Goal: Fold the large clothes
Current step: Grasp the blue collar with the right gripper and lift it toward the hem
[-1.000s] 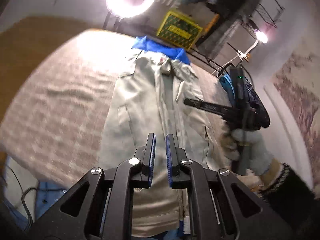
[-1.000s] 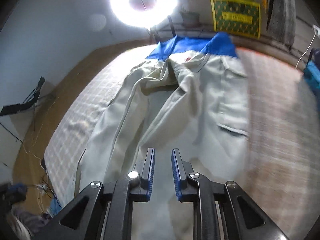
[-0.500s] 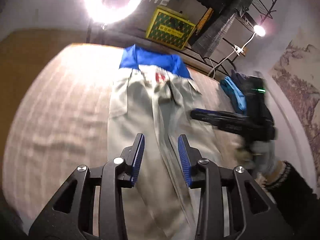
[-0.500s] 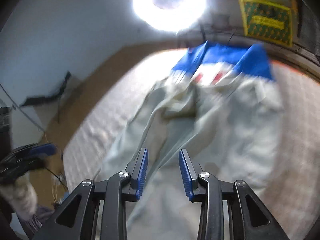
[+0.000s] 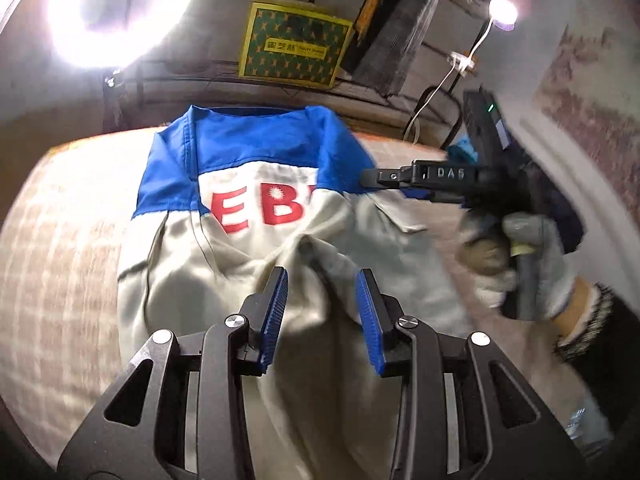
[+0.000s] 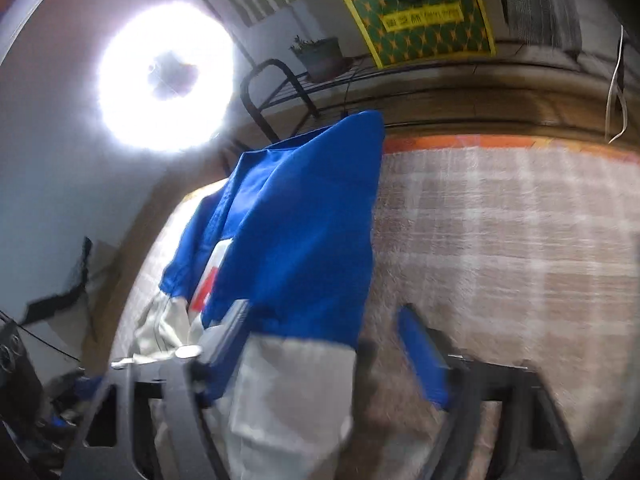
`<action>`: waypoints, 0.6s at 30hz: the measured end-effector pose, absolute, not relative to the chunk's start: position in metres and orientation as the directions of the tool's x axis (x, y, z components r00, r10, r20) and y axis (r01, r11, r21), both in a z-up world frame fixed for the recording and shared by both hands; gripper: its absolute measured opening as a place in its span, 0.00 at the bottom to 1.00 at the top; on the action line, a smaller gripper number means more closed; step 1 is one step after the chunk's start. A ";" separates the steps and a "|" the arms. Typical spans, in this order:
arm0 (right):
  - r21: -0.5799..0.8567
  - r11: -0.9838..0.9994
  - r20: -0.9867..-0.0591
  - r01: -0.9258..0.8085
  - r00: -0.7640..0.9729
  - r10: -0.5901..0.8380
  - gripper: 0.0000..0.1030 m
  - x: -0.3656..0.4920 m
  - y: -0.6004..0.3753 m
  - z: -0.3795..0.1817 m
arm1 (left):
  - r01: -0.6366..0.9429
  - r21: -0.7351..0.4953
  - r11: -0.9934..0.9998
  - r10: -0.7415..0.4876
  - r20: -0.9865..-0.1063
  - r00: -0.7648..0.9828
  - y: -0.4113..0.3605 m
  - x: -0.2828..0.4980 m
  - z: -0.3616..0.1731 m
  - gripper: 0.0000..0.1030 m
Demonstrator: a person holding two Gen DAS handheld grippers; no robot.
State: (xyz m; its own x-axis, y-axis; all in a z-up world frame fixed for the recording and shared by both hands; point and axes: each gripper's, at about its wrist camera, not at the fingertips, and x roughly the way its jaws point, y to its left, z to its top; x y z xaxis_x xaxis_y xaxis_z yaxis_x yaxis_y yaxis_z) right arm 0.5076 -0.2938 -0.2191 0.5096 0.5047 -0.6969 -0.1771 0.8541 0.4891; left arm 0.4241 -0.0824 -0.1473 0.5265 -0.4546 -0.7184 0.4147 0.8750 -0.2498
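Note:
A pale grey jacket with blue shoulders and red letters lies flat on the checked bedcover. My left gripper hangs open just over its middle, below the letters, and a raised fold of grey cloth sits right ahead of the blue pads. A gloved hand holds my right gripper at the jacket's right shoulder. In the blurred right wrist view, the right gripper has its jaws closing. The blue shoulder cloth and the grey edge lie between them, unpinched.
A ring light glares beyond the bed's far end. A yellow-green box, a rack of hanging clothes and a potted plant stand behind it. A wall runs close along the right, with a blue cloth beside it.
Both grippers have travelled up the jacket from its lower half to the chest and shoulders. The left jaws went from shut to open. The right gripper swung over to the blue right shoulder.

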 end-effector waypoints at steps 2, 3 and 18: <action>0.465 0.867 -0.713 -0.176 0.507 0.485 0.09 0.507 -0.294 -0.219 | 0.391 -0.184 0.902 -0.387 -0.747 0.540 -0.089 0.436 -0.159 0.34; 0.380 0.905 -0.732 -0.190 0.537 0.420 0.07 0.504 -0.290 -0.216 | 0.378 -0.167 0.911 -0.363 -0.759 0.541 -0.090 0.441 -0.165 0.34; 0.104 0.960 -0.719 -0.260 0.647 0.253 0.22 0.516 -0.275 -0.199 | 0.348 -0.300 0.888 -0.452 -0.704 0.548 -0.065 0.445 -0.180 0.39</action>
State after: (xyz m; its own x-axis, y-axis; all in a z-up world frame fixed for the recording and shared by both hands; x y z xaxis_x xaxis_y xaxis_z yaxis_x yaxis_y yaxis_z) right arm 0.5159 -0.2755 -0.1987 0.6471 0.2531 -0.7192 -0.2603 0.9600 0.1036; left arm 0.4449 -0.0654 -0.1805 0.5476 -0.4518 -0.7043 0.3477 0.8884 -0.2996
